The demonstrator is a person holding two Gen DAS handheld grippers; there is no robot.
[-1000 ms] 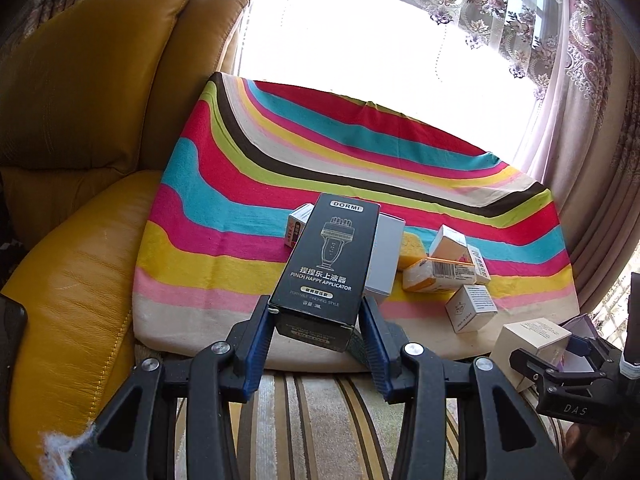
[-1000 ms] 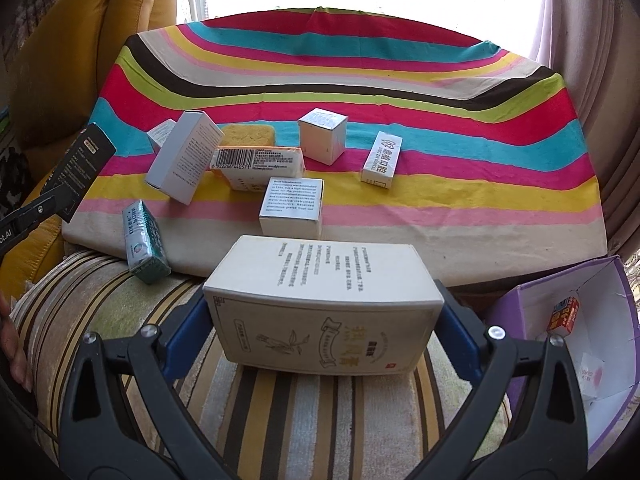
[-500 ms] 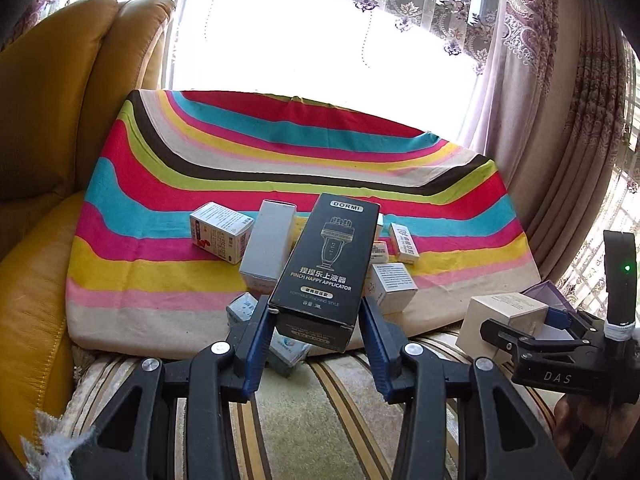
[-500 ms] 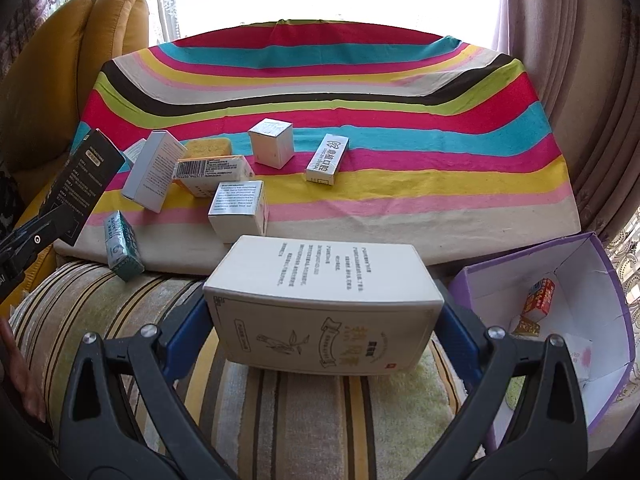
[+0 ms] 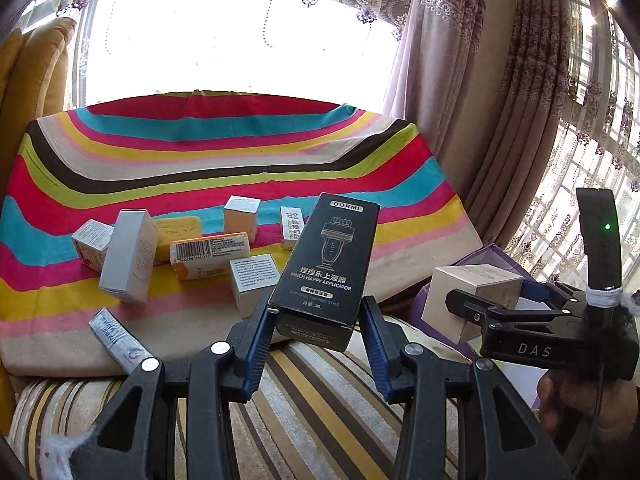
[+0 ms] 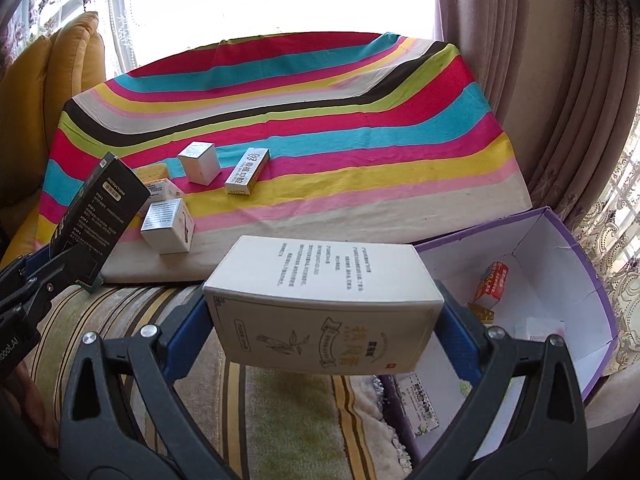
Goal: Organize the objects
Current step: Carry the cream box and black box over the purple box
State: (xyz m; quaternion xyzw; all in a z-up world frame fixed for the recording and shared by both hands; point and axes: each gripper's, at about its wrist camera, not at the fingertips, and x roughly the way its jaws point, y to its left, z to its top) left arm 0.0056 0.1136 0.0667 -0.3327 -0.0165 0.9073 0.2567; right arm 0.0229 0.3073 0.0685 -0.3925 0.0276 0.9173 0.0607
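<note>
Left gripper (image 5: 316, 322) jaws clamped on the bottom end of the black box (image 5: 326, 264); it stands tall and tilted, most of its length above the grip. Right gripper (image 6: 324, 340) jaws clamped on the short ends of the cream box (image 6: 324, 304), held level, just beside the open purple bin (image 6: 560, 280) on its right.

Bin already holds a small red-and-white box (image 6: 492, 284) and a few flat packs. More small boxes sit loose on the striped cloth (image 5: 200, 152), among them a white carton (image 5: 128, 256) and an orange barcode box (image 5: 210, 254).

Risks, my read:
- Black box is gripped low, so a fast swing could pivot it out of the jaws.
- Cream box is wide; if dropped across the bin rim it could hang up or land on the small box inside.
- Both grippers are close and likely heading to the same bin. Collision if they go together, so go one at a time.
- Bin wall looks like thin card; a bump could tip or shove it.
</note>
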